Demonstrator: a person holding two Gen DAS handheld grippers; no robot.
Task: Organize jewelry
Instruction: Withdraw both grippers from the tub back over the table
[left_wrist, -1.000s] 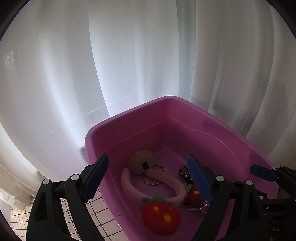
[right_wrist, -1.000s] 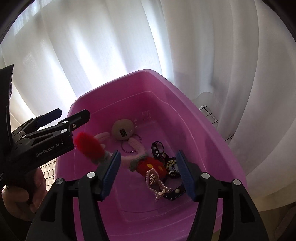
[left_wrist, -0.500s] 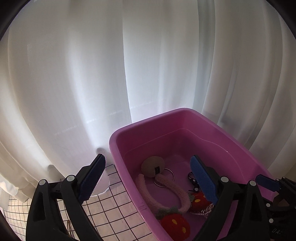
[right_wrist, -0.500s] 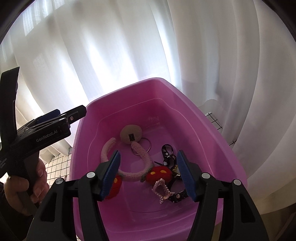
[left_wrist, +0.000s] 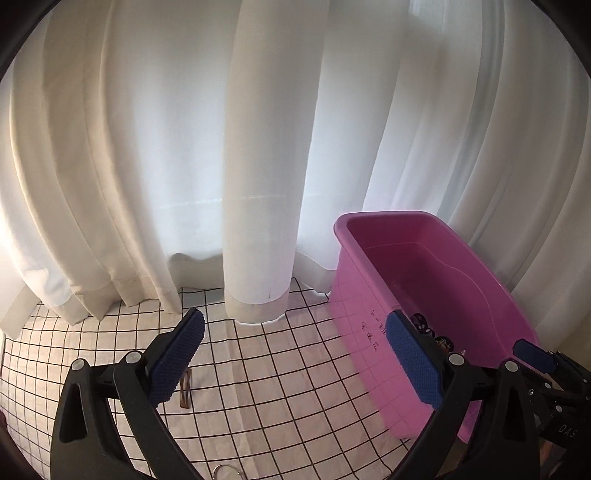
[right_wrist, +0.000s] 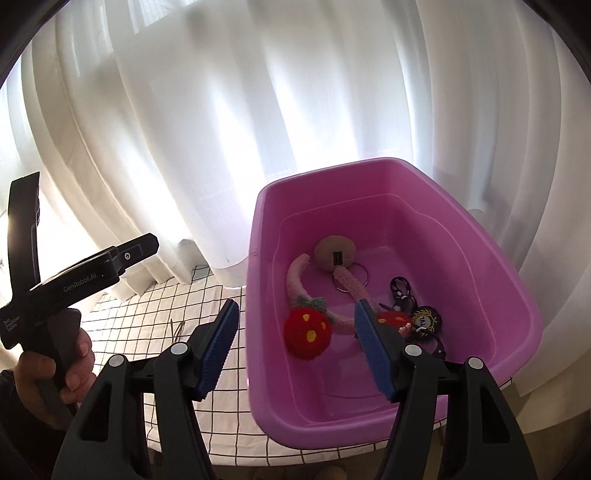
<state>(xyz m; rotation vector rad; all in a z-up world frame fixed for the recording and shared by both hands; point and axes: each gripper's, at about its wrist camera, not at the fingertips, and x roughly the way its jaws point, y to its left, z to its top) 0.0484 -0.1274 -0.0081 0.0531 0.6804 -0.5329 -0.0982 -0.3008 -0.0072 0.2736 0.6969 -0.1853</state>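
Note:
A pink plastic tub (right_wrist: 480, 236) (left_wrist: 354, 295) stands on a white grid tablecloth (left_wrist: 258, 373). In it lie a pink fuzzy headband (right_wrist: 295, 273) with red strawberry pompoms (right_wrist: 306, 332), a beige pouch (right_wrist: 334, 253) with a metal ring, and black charms (right_wrist: 424, 321). My left gripper (left_wrist: 295, 354) is open and empty over the cloth, left of the tub. A brown hair clip (left_wrist: 185, 387) lies on the cloth by its left finger. My right gripper (right_wrist: 295, 347) is open and empty over the tub's left rim.
White curtains (left_wrist: 258, 147) hang close behind the tub and rest on the cloth. A metal ring (left_wrist: 225, 470) lies at the near edge in the left wrist view. The left gripper's body (right_wrist: 74, 280) and the hand holding it show at the left in the right wrist view.
My left gripper has swung left and out of the tub, now over the cloth. My right gripper has drawn back and left. The headband lies inside the tub.

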